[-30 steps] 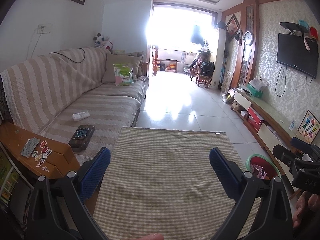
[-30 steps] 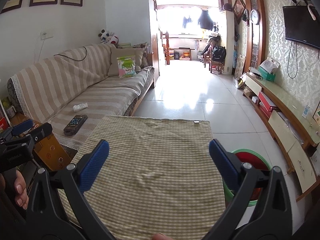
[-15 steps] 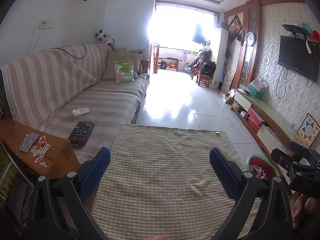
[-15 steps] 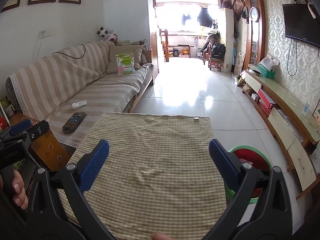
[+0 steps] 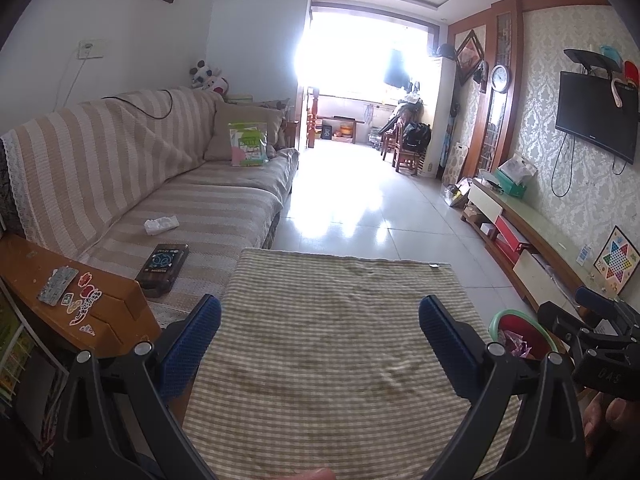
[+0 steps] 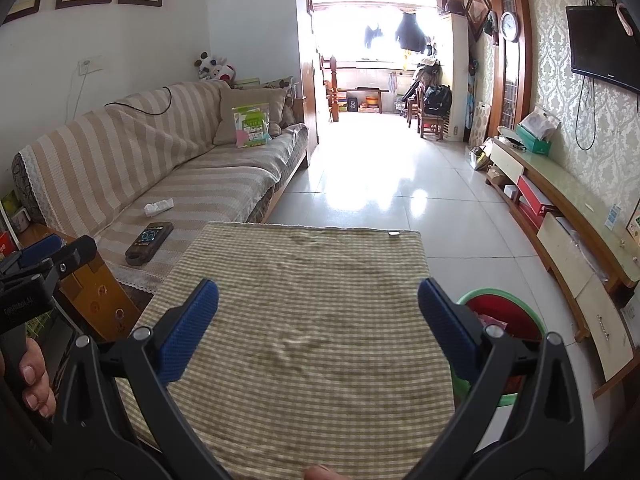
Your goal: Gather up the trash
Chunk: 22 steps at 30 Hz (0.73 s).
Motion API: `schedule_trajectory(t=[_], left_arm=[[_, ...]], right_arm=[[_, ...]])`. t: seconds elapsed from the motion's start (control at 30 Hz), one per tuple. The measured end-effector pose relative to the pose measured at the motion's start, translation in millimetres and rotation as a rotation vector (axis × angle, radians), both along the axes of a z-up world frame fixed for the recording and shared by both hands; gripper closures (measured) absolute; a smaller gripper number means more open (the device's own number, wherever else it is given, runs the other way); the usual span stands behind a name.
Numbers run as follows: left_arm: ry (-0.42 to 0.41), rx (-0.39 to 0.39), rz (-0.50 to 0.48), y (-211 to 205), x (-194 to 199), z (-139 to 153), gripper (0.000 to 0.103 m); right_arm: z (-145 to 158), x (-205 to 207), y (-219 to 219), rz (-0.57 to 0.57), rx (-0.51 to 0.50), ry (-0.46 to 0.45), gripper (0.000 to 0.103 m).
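Left wrist: our left gripper (image 5: 320, 332) jaws spread, empty, above checked woven cloth (image 5: 340, 340). Crumpled white tissue (image 5: 161, 225) on striped sofa (image 5: 200, 208), well apart. We should reach left, pinch soft wad at centre.

Right wrist: our right gripper (image 6: 318, 320) gaping, empty. Round red bin (image 6: 506, 316), green rim, beside table.

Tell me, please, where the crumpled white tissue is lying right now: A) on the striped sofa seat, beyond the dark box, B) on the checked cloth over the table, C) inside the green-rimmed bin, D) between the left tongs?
A: the crumpled white tissue lies on the striped sofa seat, just beyond the dark box; both tongs are open and empty over the checked cloth.
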<state>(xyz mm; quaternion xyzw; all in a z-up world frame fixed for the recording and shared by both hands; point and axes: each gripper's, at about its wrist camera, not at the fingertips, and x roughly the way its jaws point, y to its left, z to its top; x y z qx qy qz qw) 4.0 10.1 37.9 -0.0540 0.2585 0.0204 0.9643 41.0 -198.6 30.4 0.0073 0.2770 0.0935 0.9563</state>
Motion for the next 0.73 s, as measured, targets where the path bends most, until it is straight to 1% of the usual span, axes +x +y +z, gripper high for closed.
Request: schedule_trajectory(t=[0.27,0.33,0.43,0.53,0.73], left_arm=[[0.0,-0.005,0.001,-0.4,-1.0,-0.1,0.008],[-0.028,-0.027,-0.007,1.2,-5.7,0.8,0.008],[-0.037,-0.008,-0.003,-1.9,-6.8,2.0,0.008],[-0.022,0.007,0.01,-2.7,-4.1,1.9,0.008],[-0.003,0.009,0.021,-2.2,-3.3,-0.3,0.008]], right_arm=[[-2.0,0.2,1.8,0.002,-0.002,0.005,0.005],[-3.4,-0.6,1.5,0.002,-0.003,0.006,0.005],[-4.7,-1.1,1.4,0.002,-0.003,0.007,0.005],[-5.1,-1.8,1.4,0.002,-0.003,0.006,0.005],[-5.7,-0.9,1.3,0.003,-0.001,0.01,0.005]])
